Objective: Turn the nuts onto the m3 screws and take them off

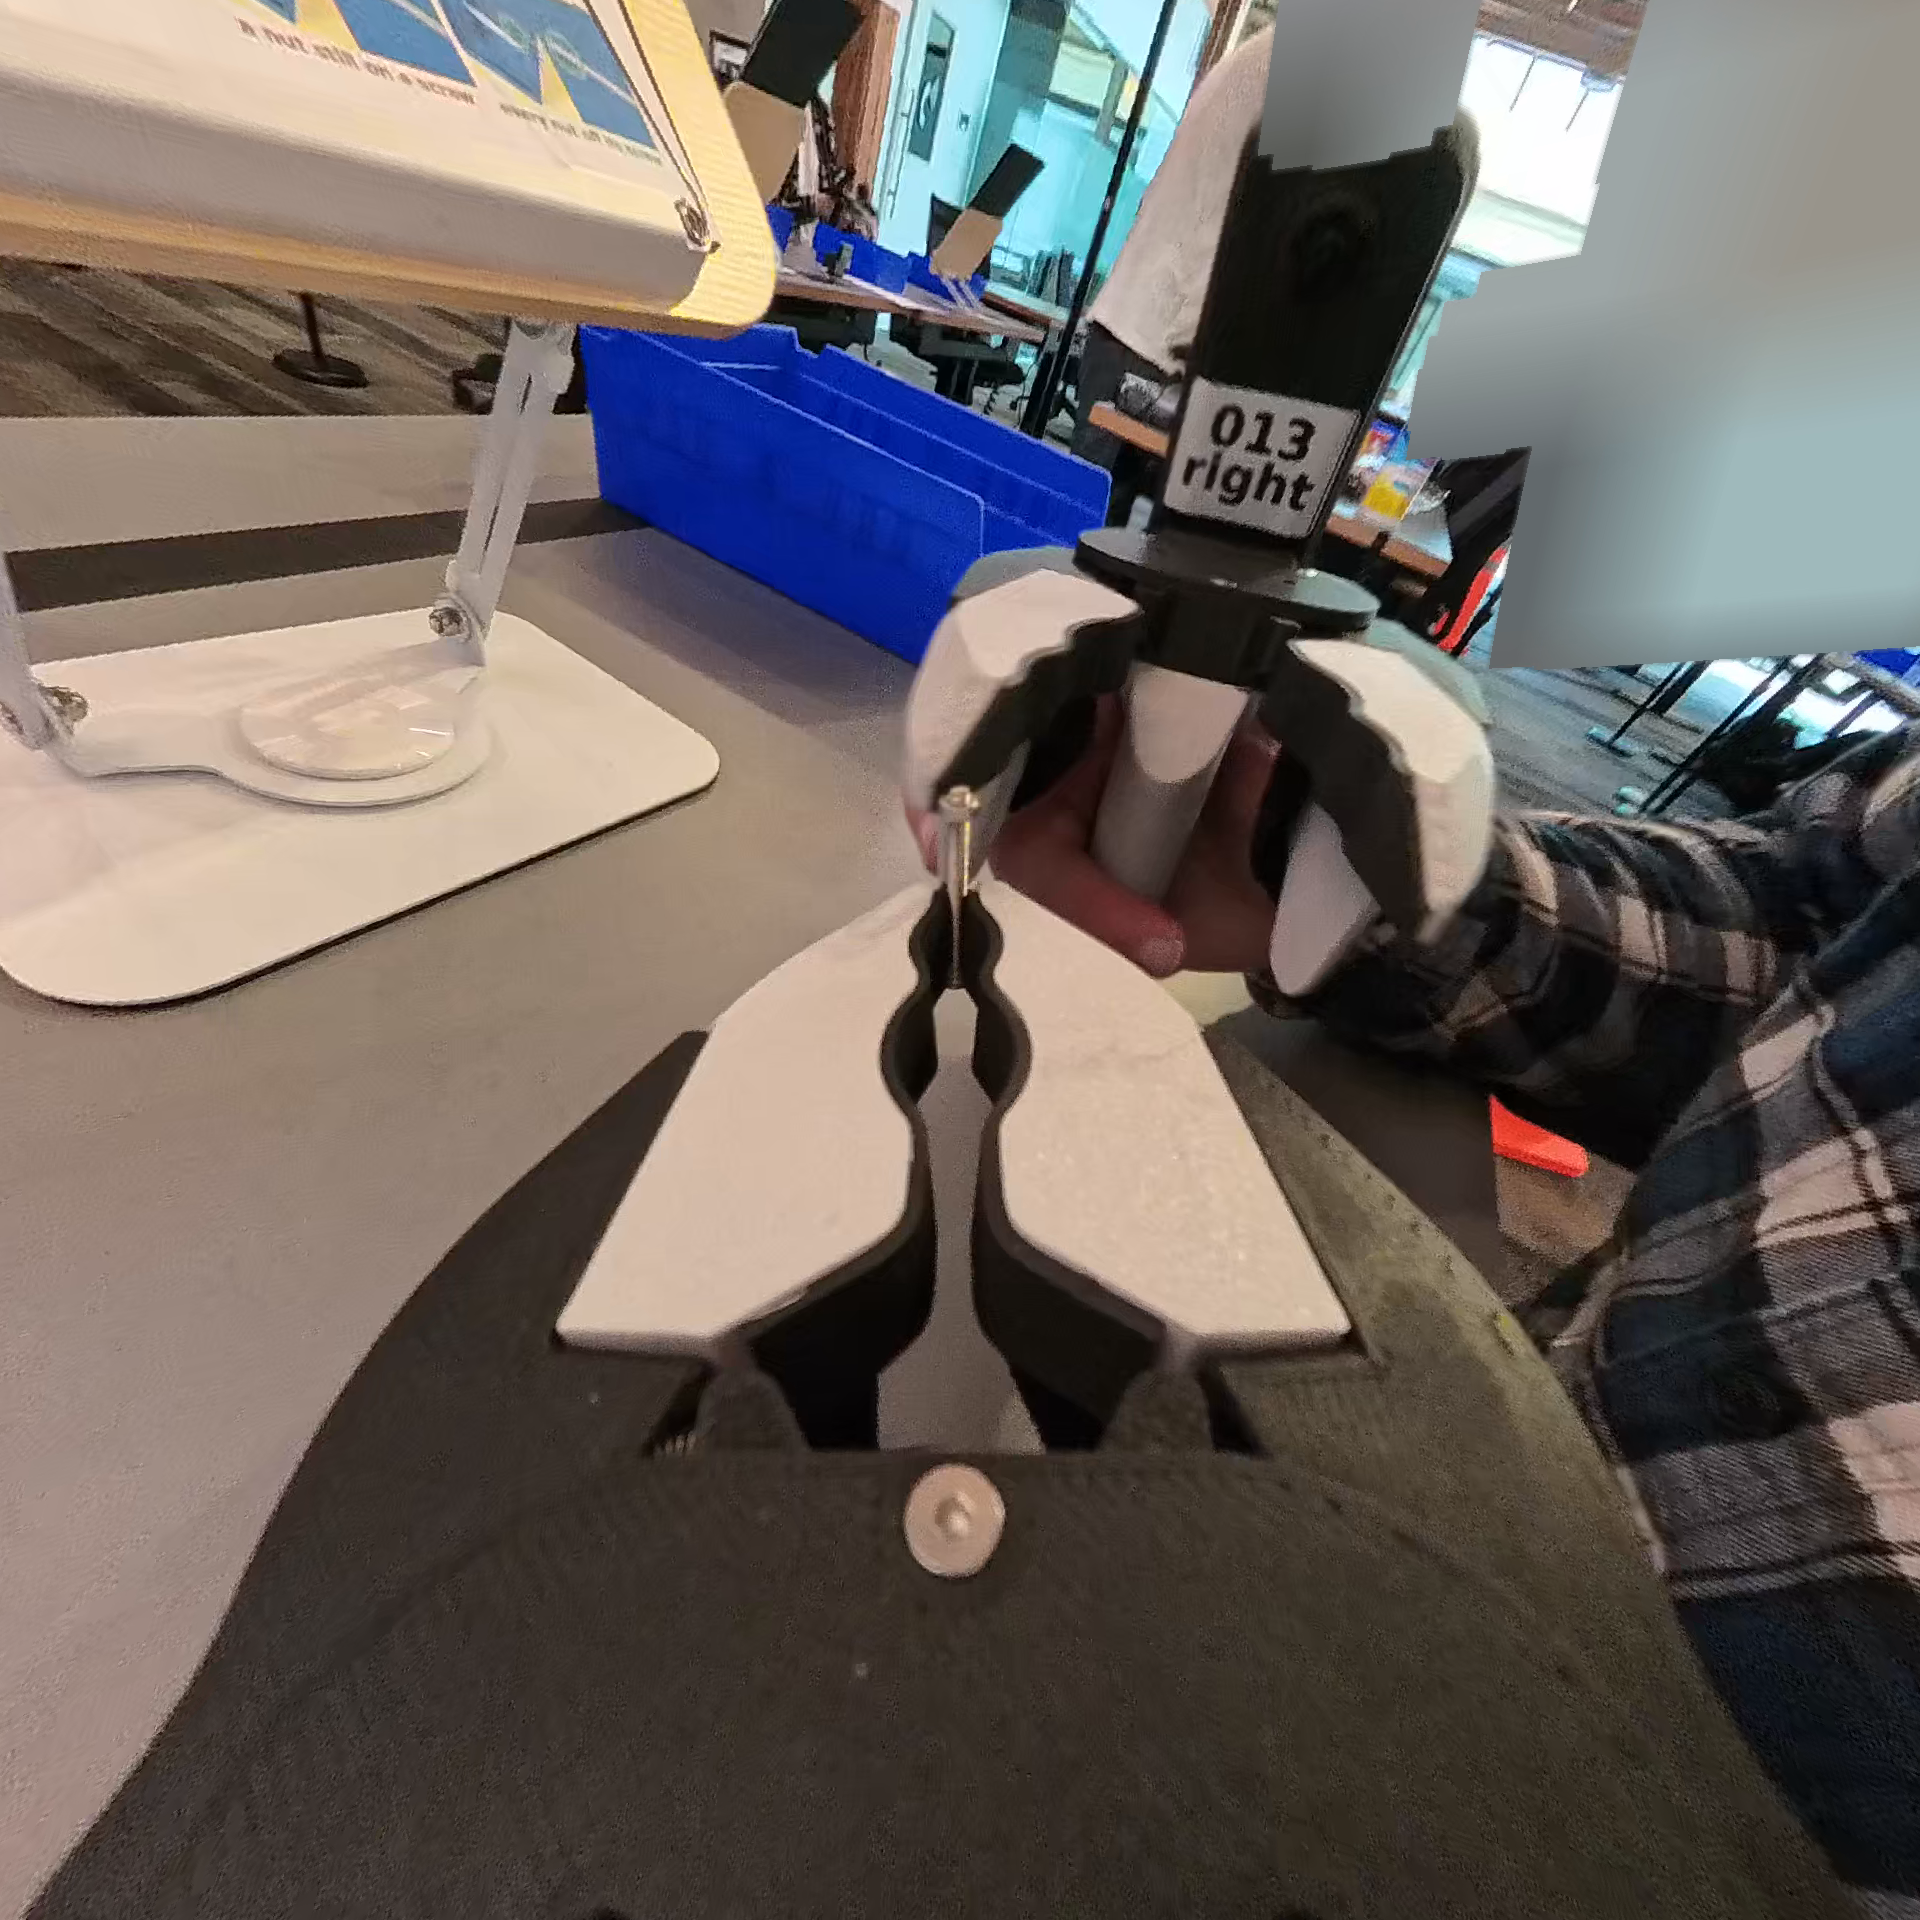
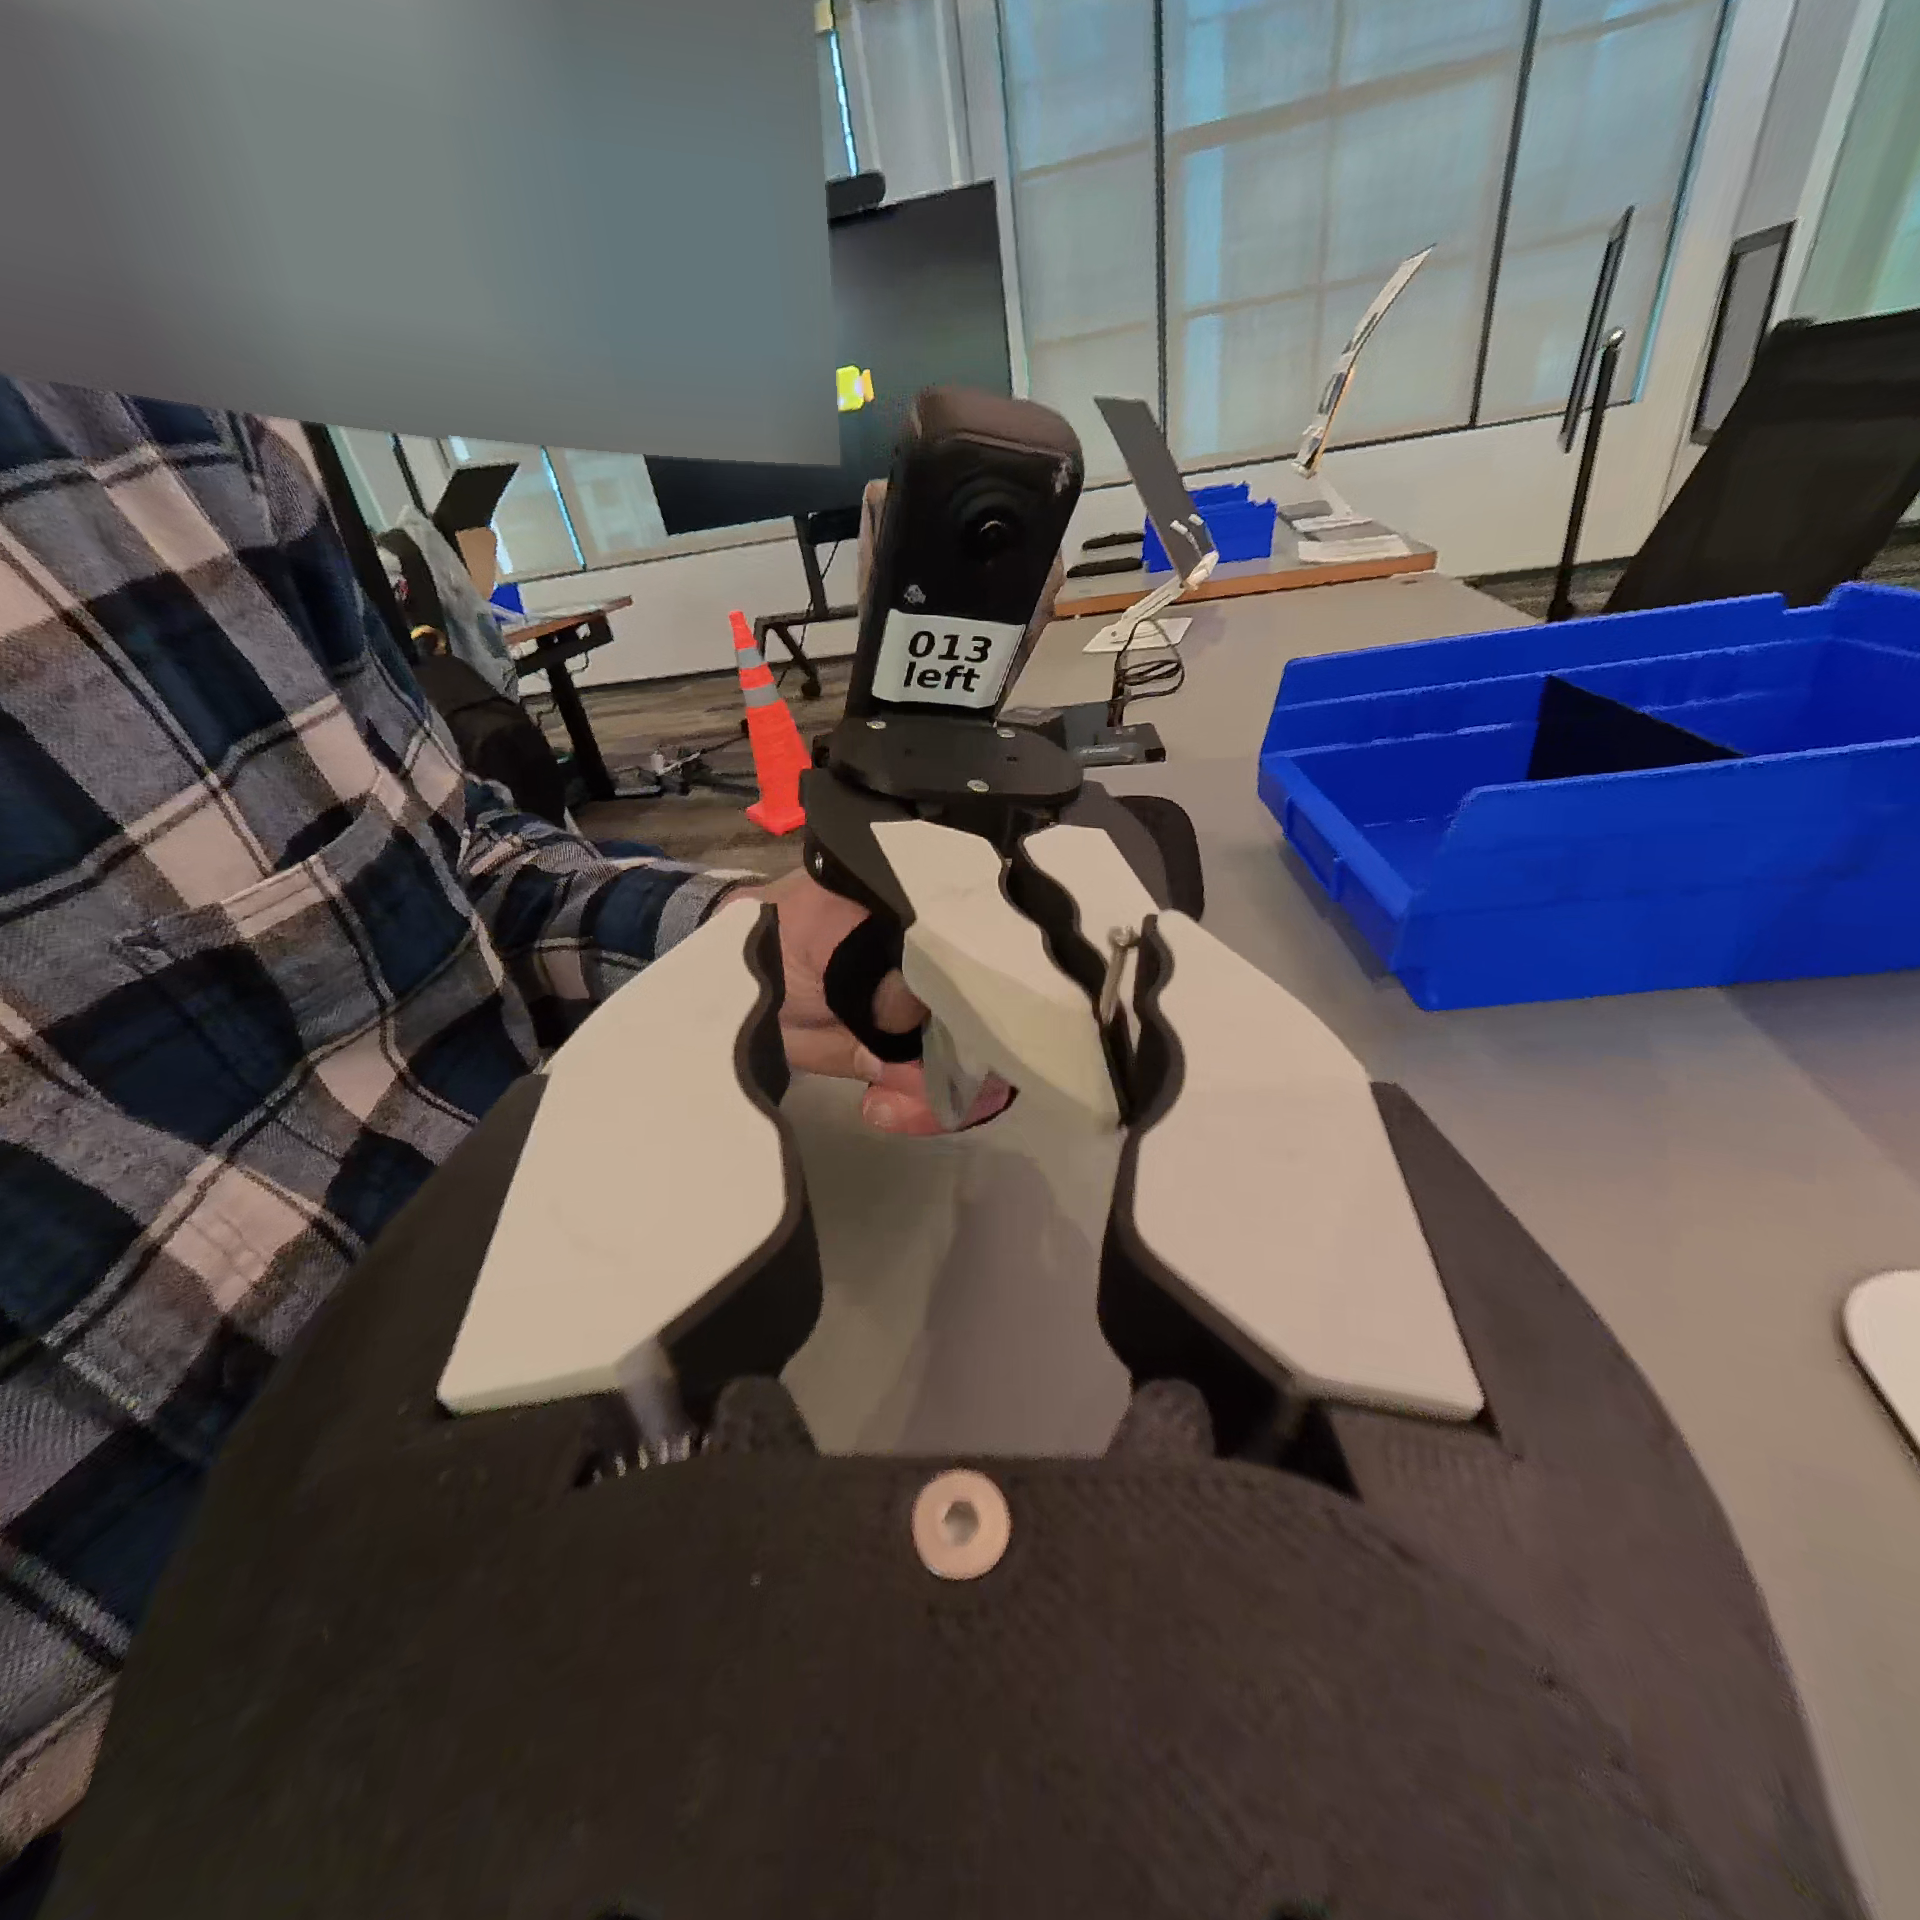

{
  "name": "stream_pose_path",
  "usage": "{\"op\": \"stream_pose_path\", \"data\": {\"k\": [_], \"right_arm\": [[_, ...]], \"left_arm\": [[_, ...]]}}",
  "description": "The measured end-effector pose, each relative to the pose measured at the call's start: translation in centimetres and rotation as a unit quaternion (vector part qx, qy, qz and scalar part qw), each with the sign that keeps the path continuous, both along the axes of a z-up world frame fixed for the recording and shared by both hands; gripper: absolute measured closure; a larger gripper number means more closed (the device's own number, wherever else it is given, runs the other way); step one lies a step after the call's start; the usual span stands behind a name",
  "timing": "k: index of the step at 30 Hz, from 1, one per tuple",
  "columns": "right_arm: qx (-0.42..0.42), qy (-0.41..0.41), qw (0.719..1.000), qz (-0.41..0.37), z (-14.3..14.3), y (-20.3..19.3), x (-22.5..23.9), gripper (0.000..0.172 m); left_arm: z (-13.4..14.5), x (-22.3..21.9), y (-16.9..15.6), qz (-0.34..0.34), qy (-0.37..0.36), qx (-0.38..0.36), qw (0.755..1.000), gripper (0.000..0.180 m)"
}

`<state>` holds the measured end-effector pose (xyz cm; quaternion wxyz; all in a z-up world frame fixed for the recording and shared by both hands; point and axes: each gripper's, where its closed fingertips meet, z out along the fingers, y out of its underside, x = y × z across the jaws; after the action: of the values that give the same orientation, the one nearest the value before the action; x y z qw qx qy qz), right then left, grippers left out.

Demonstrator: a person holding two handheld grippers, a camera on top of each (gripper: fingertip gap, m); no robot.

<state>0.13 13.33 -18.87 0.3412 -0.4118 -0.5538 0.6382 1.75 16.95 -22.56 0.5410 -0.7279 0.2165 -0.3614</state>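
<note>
1. Screw [image 1: 958, 852], slim and silver, stands upright, pinched at its lower end by the left gripper [image 1: 954, 935].
2. Right gripper [image 2: 961, 997] gapes wide, its fingers flanking the screw.
3. Blue bin [image 2: 1621, 790] sits on the grey worktop [image 1: 312, 1143].

Left tool [image 1: 954, 940]: white finger faces, black wavy pads, black body; pinched on a silver screw [image 1: 960, 847]. Right tool [image 2: 951, 997]: same white and black scheme, silver bolt in black body. Worktop [image 1: 312, 1143]: plain grey. Bin [image 2: 1621, 800]: solid blue, dark divider. Stand [image 1: 364, 790]: white base and arm; board on it shows blue and yellow panels. Sleeve [image 2: 208, 831]: plaid in navy, grey and white. Cone [image 2: 771, 727]: orange with 2 grey bands.
</note>
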Motion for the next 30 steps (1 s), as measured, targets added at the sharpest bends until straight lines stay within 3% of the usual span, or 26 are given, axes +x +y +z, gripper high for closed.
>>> {"op": "stream_pose_path", "data": {"k": [2,6,13,15,17,21,28,29,30], "right_arm": [[-0.008,0.011,1.000,-0.007,0.4,0.7,1.0,0.123],[-0.005,0.000,1.000,-0.021,0.1,1.1,0.1,0.104],[-0.004,0.000,1.000,0.008,0.0,-0.4,-0.7,0.101],[-0.011,0.008,1.000,0.000,0.2,0.2,0.5,0.106],[-0.022,0.023,0.999,0.000,0.8,0.6,1.9,0.123],[-0.018,0.015,0.999,-0.035,0.6,1.6,1.1,0.107],[-0.002,0.004,1.000,-0.006,0.2,-0.3,0.5,0.105],[0.000,0.008,1.000,0.007,0.4,-0.7,1.4,0.115],[-0.002,0.011,1.000,0.012,0.5,-0.8,2.1,0.138]], "left_arm": [[0.0,-0.2,0.1,-0.001,-0.004,-0.004,1.000,0.179],[-0.1,0.9,-0.1,-0.023,0.014,-0.006,1.000,0.179],[0.1,0.8,0.1,-0.008,0.014,-0.013,1.000,0.179],[0.3,0.5,0.1,-0.006,0.002,-0.017,1.000,0.179],[0.4,0.2,0.3,-0.002,0.003,-0.016,1.000,0.179],[0.3,1.3,-0.1,-0.021,0.009,-0.016,1.000,0.179],[0.8,0.4,0.0,0.001,0.006,-0.015,1.000,0.179],[0.9,-0.1,0.2,0.013,0.005,-0.015,1.000,0.179],[0.9,-0.2,0.2,0.008,0.004,-0.014,1.000,0.179]]}}
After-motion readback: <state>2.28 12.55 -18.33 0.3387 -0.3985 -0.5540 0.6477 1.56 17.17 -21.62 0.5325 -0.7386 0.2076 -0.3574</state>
